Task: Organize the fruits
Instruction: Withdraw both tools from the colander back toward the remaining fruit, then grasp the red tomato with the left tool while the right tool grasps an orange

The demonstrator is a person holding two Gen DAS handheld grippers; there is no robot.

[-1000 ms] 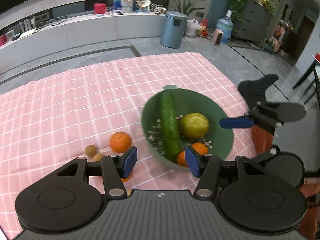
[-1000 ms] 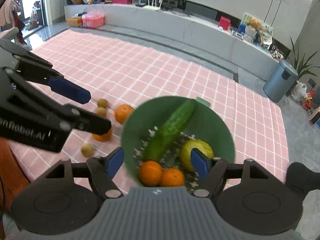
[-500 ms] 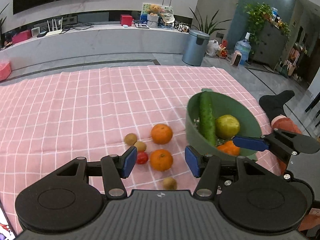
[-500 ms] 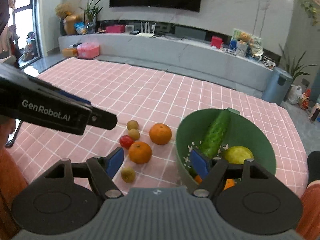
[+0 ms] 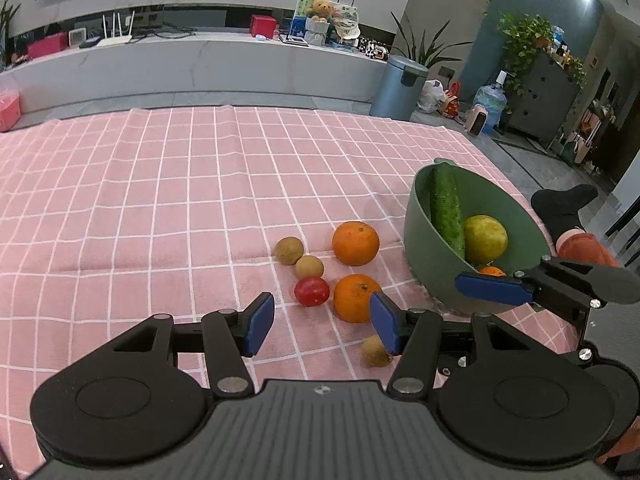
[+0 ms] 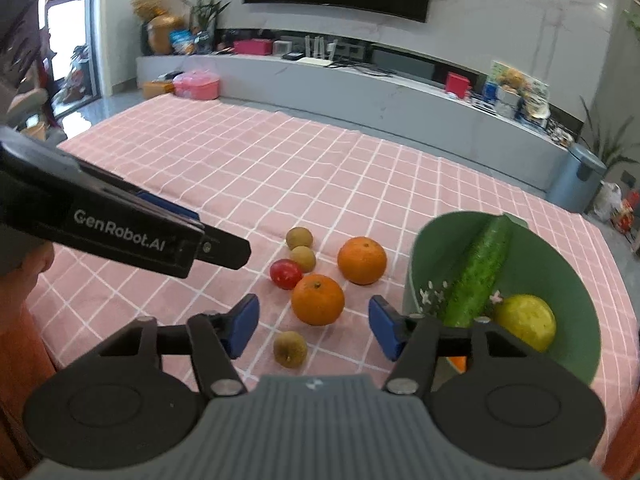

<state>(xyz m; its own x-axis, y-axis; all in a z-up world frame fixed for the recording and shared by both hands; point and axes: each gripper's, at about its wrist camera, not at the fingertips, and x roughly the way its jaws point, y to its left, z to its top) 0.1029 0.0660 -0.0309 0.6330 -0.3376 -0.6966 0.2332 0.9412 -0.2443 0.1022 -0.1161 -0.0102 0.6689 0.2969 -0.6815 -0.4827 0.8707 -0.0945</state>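
Nearest orange [image 6: 317,299] on the pink checked cloth [image 6: 280,168], at nine o'clock of the green bowl [image 6: 576,280]. Likely firm, round, prone to rolling: best pinched across the middle. Right gripper [image 6: 313,325] just narrowed, empty; left gripper [image 5: 322,326] open, empty.

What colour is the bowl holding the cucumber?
Green; the bowl shows best in the right wrist view.

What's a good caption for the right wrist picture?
Open right claw hovers over oranges beside the green bowl.
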